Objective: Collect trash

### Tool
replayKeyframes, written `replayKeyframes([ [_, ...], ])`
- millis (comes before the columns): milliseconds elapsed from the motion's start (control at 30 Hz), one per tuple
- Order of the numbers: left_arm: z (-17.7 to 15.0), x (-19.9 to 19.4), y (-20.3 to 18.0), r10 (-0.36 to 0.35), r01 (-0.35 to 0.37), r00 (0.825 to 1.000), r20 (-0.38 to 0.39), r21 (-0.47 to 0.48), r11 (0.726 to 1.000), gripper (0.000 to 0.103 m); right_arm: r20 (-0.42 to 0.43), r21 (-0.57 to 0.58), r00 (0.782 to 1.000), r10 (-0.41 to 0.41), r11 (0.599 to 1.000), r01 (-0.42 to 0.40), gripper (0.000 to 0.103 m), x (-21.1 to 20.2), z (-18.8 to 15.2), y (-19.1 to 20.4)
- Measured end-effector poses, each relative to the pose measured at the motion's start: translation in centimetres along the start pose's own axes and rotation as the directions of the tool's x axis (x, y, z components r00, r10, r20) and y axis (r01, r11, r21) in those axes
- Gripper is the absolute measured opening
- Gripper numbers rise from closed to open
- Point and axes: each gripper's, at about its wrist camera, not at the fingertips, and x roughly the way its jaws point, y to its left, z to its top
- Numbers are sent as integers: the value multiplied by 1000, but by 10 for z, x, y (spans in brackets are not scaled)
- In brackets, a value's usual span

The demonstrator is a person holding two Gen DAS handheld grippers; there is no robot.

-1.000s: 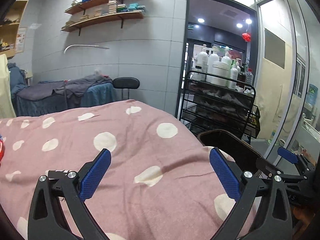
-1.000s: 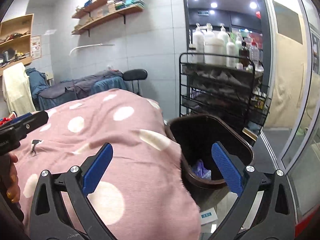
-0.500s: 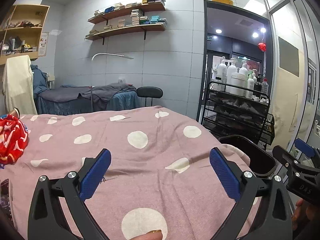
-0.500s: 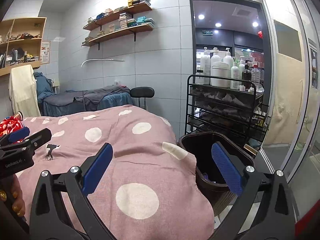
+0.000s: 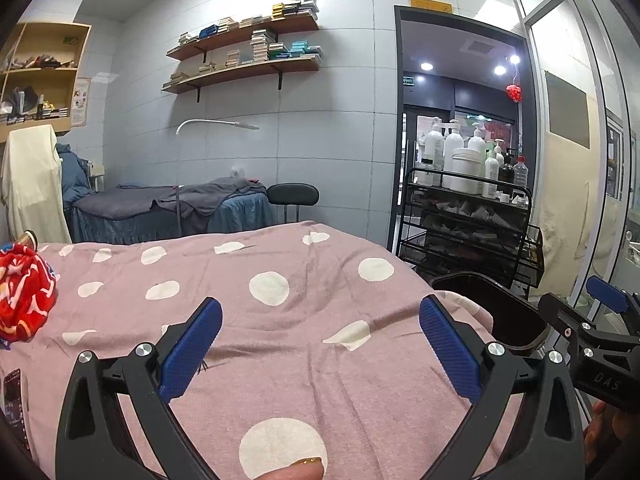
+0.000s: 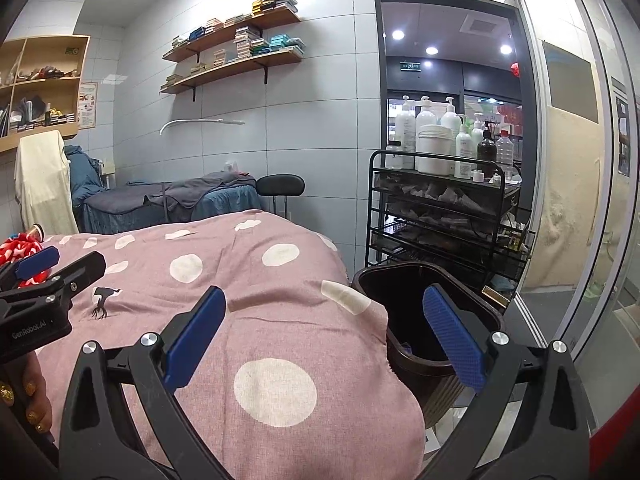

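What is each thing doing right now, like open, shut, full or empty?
Left gripper: open, holding nothing.
Right gripper: open, holding nothing.
Trash bin: uncovered, standing upright beside the bed.
Red cloth: crumpled on the pink blanket.
Black cart: shelves loaded, bottles on top.

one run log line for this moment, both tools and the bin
left tool: open, empty, over pink bedspread | right tool: open, empty | bin: beside bed, open top

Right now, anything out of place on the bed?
A crumpled red wrapper lies at the far left of the blanket, and a small dark scrap sits near the left claw. Both claws are open and empty; the bin stands upright beside the bed.
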Motion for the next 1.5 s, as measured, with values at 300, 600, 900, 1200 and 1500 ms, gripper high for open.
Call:
replayKeyframes([
  [300, 0, -2, -1, 3, -3, 1000, 4, 2, 1000, 98, 1, 4, 1000, -5, 1000, 5, 98, 0, 1, -2],
  [600, 1, -2, -1, 2, -2, 1000, 1, 5, 1000, 98, -3, 4, 1000, -3, 1000, 3, 98, 0, 1, -2],
  [900, 1, -3, -1, -1, 1, 1000, 3, 1, 1000, 98, -6, 4, 1000, 0, 1000, 1, 98, 0, 0, -2],
  [1200, 1, -3, -1, 0, 0, 1000, 1, 1, 1000, 98, -9, 3, 1000, 0, 1000, 0, 98, 1, -1, -1],
  [1500, 0, -4, 0, 1, -1, 1000, 2, 3, 1000, 98, -14, 3, 1000, 2, 1000, -2, 98, 2, -2, -1],
])
